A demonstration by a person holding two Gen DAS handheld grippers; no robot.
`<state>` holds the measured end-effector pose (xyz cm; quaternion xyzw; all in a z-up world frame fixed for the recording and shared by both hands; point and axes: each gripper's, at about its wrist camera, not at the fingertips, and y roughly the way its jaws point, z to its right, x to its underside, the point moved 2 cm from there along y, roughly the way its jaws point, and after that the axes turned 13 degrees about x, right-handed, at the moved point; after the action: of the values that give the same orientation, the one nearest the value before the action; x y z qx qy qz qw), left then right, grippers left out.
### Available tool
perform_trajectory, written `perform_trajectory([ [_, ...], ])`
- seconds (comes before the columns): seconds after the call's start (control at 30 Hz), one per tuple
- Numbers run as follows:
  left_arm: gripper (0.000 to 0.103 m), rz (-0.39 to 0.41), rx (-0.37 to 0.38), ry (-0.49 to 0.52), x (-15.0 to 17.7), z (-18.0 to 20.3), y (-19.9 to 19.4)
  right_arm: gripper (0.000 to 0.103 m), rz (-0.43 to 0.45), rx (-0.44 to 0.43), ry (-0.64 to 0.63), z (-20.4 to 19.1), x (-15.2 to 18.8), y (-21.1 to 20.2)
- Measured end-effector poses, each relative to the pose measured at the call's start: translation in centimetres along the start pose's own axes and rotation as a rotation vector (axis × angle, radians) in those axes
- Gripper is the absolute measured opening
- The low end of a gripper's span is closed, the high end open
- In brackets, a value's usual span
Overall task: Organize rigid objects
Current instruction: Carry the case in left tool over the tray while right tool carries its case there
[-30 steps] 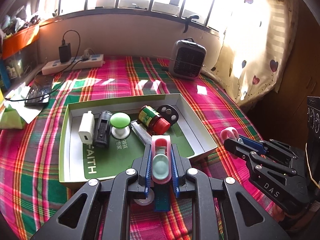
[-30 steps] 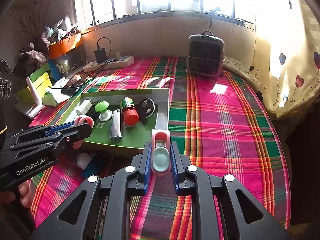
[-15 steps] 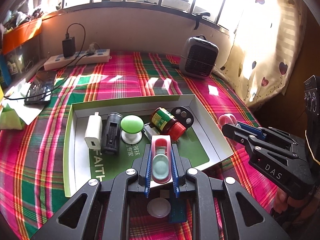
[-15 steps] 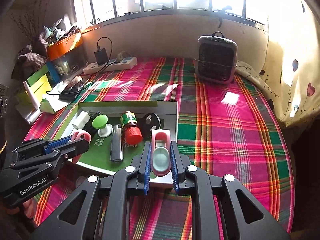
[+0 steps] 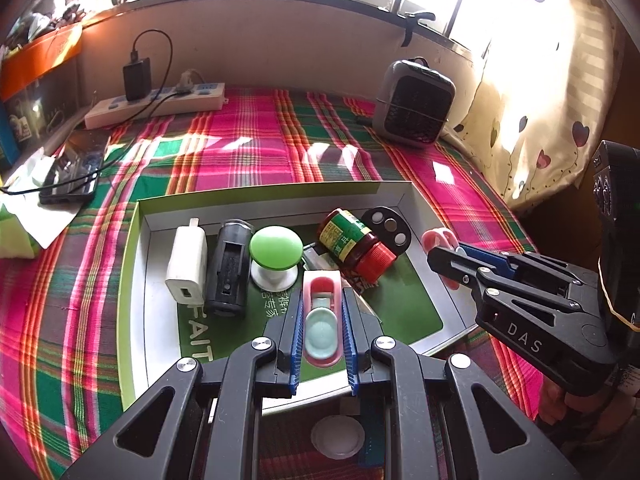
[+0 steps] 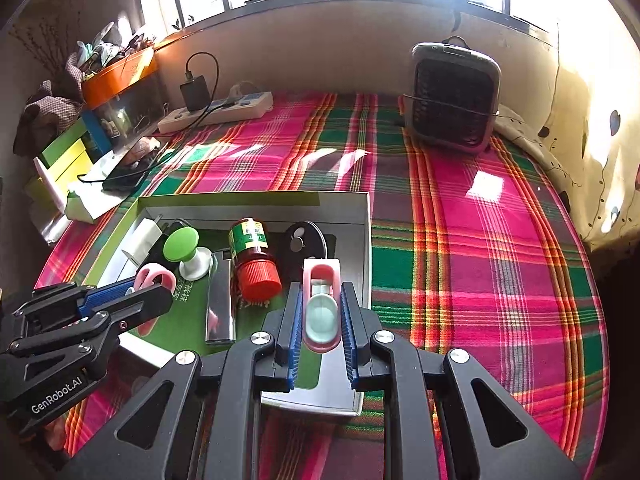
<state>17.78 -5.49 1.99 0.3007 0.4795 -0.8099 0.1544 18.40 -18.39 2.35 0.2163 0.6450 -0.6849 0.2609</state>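
I have a pink plastic clip with a pale mint oval pad pinched in each pair of tongs: my left tongs (image 5: 322, 320) are pressed shut on one clip (image 5: 321, 316), my right tongs (image 6: 320, 316) on its twin (image 6: 320, 312). Both hang tilted down over the shallow white cardboard tray with the green rim (image 5: 132, 280), which sits on the pink-and-green plaid cloth of the desk (image 5: 248, 152). I hold them by their sides so the open ends point forward into the tray, ready, I judge, to be set down.

The tray already carries a white plug adapter (image 5: 186, 264), a black cylindrical holder (image 5: 230, 268), a green-capped white knob (image 5: 275, 256), a silver metal bar (image 6: 220, 304), a green-labelled jar with a red cap lying on its side (image 5: 354, 246) and a black disc with round holes (image 5: 388, 230) (packed toward the far wall, leaving green floor near me). A round white lid (image 5: 338, 436) lies outside on the cloth.
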Motion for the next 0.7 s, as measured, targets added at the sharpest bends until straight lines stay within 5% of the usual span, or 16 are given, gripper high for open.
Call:
perform_trajectory([
  [0.7, 0.017, -0.037, -0.008, -0.012, 0.3, -0.6, 1.7, 0.019, -0.025, 0.022, -0.042, -0.9, 0.0, 2.0],
])
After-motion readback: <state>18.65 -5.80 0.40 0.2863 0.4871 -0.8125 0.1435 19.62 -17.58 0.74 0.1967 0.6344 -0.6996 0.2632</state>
